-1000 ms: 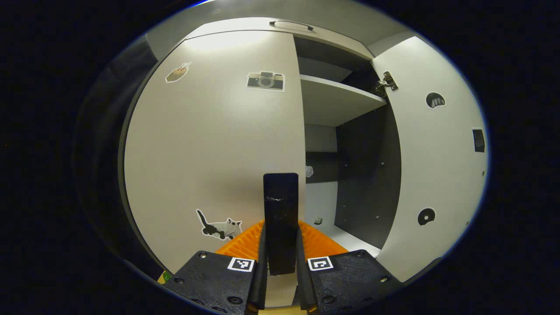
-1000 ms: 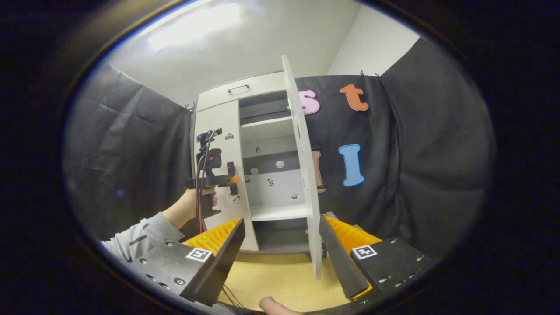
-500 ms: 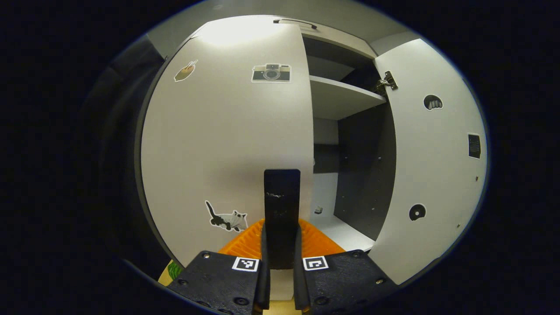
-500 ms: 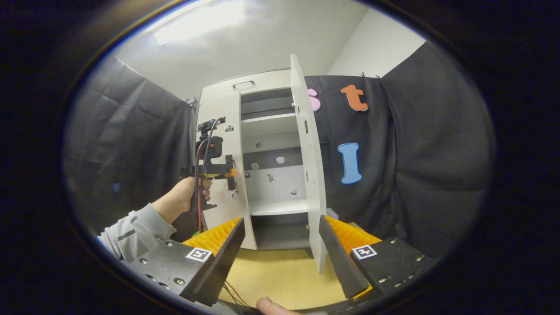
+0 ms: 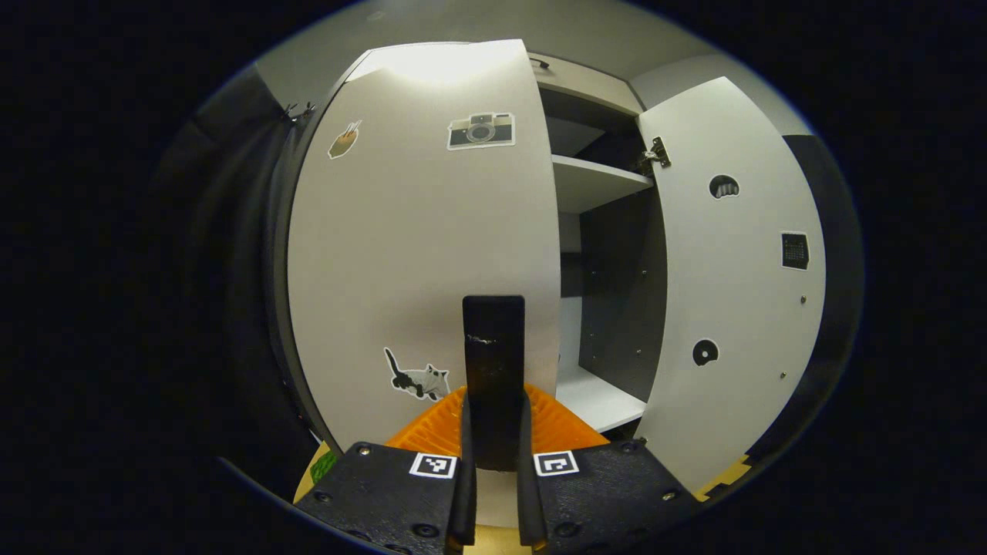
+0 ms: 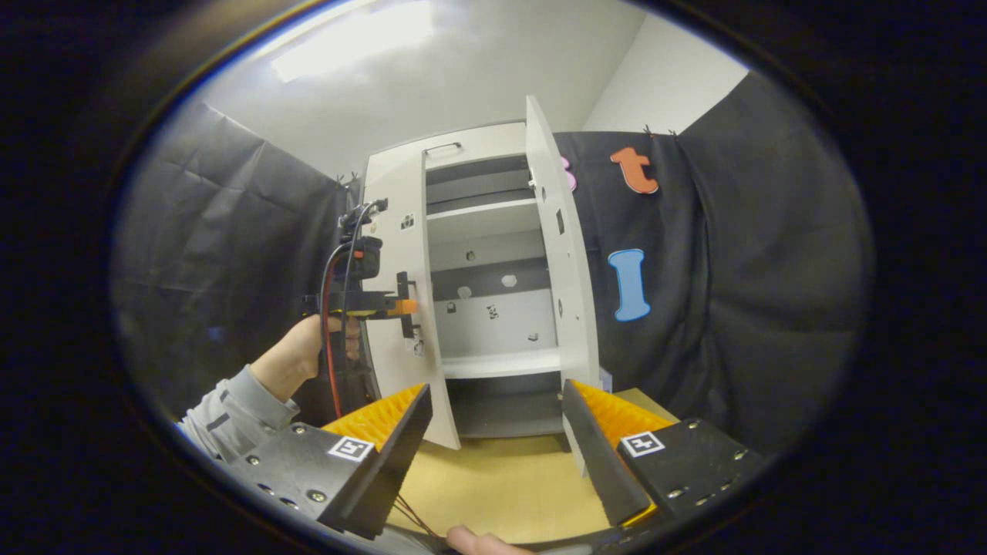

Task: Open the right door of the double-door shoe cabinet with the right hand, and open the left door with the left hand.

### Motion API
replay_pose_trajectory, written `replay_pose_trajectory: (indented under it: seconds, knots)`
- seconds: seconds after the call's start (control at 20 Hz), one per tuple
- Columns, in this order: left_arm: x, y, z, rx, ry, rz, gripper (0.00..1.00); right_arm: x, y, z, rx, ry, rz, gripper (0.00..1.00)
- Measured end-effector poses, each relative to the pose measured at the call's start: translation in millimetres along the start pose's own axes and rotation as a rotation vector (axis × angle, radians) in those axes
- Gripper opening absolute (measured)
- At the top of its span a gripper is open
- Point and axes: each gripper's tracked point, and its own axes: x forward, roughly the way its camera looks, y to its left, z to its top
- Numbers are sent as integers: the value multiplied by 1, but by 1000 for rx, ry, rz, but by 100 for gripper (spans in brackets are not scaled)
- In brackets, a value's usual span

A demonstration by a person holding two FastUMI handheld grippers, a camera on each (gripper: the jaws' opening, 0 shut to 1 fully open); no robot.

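Note:
The white shoe cabinet (image 6: 493, 231) stands with both doors off the front. The left door (image 5: 416, 254), with camera and cat stickers, is swung partly out. My left gripper (image 5: 495, 405) is shut on its black upright handle (image 5: 493, 339). In the right gripper view a hand holds that left gripper (image 6: 385, 306) against the left door (image 6: 397, 231). The right door (image 5: 732, 285) hangs wide open, seen almost edge-on as the right door (image 6: 569, 254). My right gripper (image 6: 497, 401) is open, back from the cabinet, with nothing between its fingers.
Inside are white shelves (image 5: 597, 181) and a dark side wall (image 5: 621, 301). A drawer with a bar handle (image 6: 442, 146) tops the cabinet. The floor (image 6: 501, 486) is light wood. Black cloth (image 6: 231, 254) hangs on both sides. A grey sleeve (image 6: 227, 397) reaches in from the left.
The left door has swung further out with my left gripper on its handle. The right door stands wider open. My right gripper stays open and back.

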Motion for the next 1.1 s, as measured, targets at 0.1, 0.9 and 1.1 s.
replay_pose_trajectory:
  seconds: [0.1,0.9,1.1]
  knots:
    - [-6,2,-1,-9,1,-13,23,-1,5,0,-3,4,2,100]
    - [-36,36,2,60,-15,-11,22,1,28,-7,11,15,1,100]
    - [-44,48,3,66,-22,12,21,5,39,-15,-7,27,16,100]
